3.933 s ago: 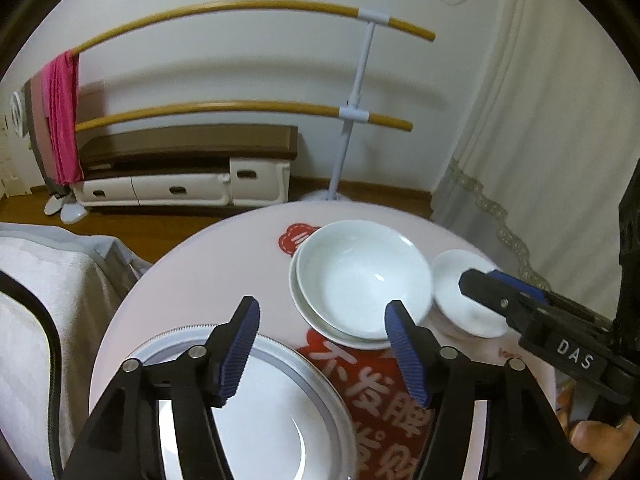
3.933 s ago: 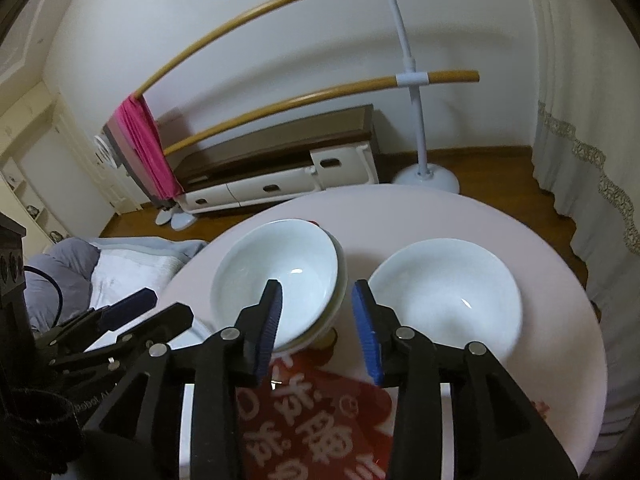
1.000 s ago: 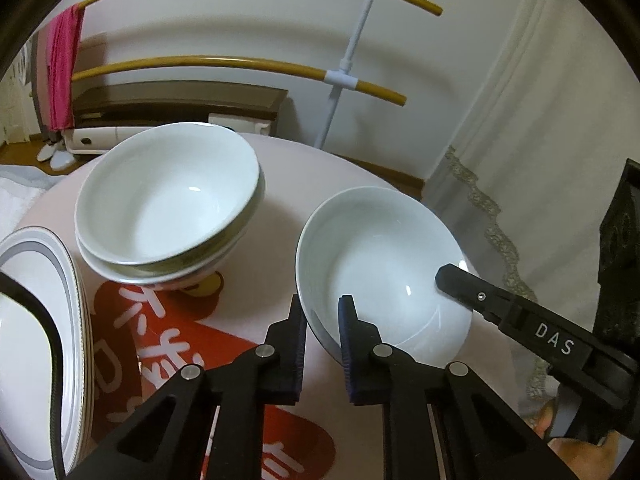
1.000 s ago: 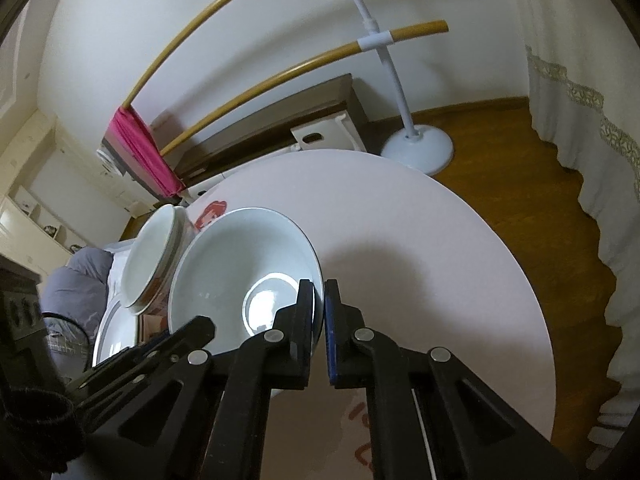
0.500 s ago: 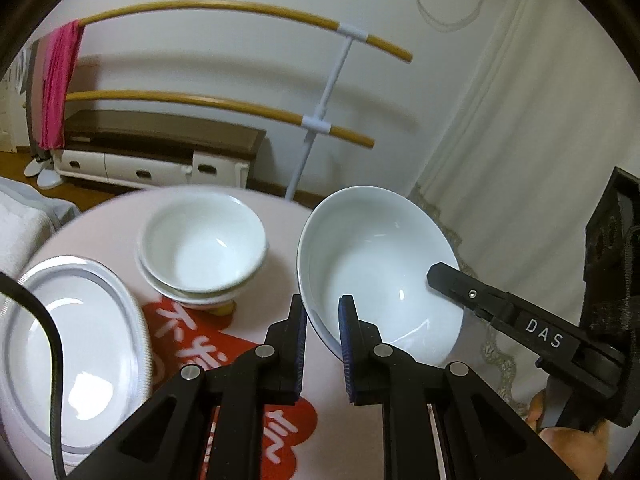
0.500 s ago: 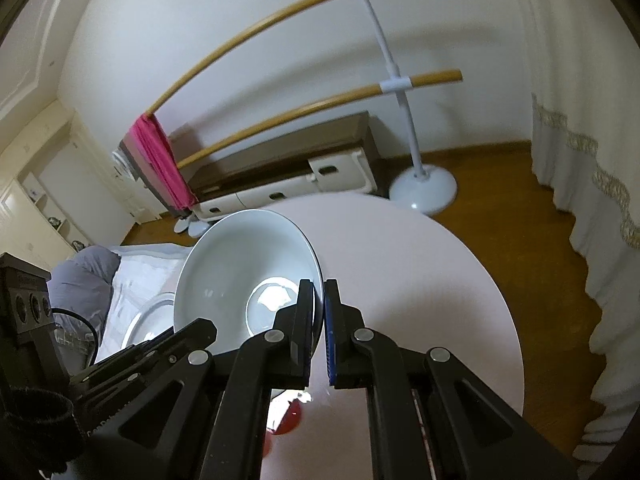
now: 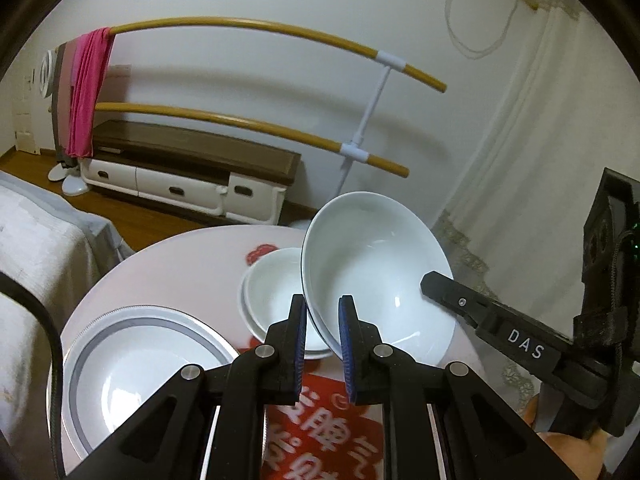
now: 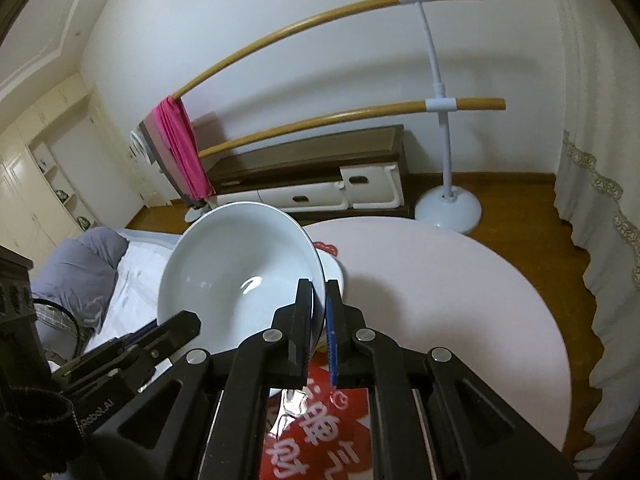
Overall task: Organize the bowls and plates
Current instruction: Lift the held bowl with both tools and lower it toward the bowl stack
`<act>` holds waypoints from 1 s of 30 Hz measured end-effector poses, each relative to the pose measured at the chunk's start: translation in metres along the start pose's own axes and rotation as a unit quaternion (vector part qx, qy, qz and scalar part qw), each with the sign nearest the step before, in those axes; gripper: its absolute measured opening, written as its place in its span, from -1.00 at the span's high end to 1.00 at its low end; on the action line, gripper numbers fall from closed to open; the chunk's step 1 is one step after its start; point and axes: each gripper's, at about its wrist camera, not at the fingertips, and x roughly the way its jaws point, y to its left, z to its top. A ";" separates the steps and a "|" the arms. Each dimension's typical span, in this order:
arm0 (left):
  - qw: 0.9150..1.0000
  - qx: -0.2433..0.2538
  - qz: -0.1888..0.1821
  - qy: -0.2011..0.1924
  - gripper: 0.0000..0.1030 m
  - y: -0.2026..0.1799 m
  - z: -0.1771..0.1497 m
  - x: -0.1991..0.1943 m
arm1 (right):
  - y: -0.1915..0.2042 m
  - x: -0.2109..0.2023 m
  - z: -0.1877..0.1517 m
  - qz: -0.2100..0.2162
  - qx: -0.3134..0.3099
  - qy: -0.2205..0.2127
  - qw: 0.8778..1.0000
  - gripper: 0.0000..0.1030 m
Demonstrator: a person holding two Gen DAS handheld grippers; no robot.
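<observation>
the big white bowl (image 7: pixel 372 276) hangs in the air over the round pink table (image 8: pixel 460 300). the left gripper (image 7: pixel 322 332) and right gripper (image 8: pixel 319 320) each pinch its thin, smooth, shiny rim.

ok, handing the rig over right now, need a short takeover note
Left tongs: shut on the near rim of the big white bowl.
Right tongs: shut on its opposite rim.
Bowl is lifted, tilted, beside the two stacked bowls on the round table.
Grey-rimmed plate sits at the table's left.
Done: bowl picked up.
Left: probably set it onto the stack, then release.
</observation>
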 end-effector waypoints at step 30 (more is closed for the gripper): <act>0.998 -0.013 0.016 0.059 0.76 0.009 0.047 0.103 | -0.001 0.079 -0.002 -0.062 0.002 0.057 0.996 0.81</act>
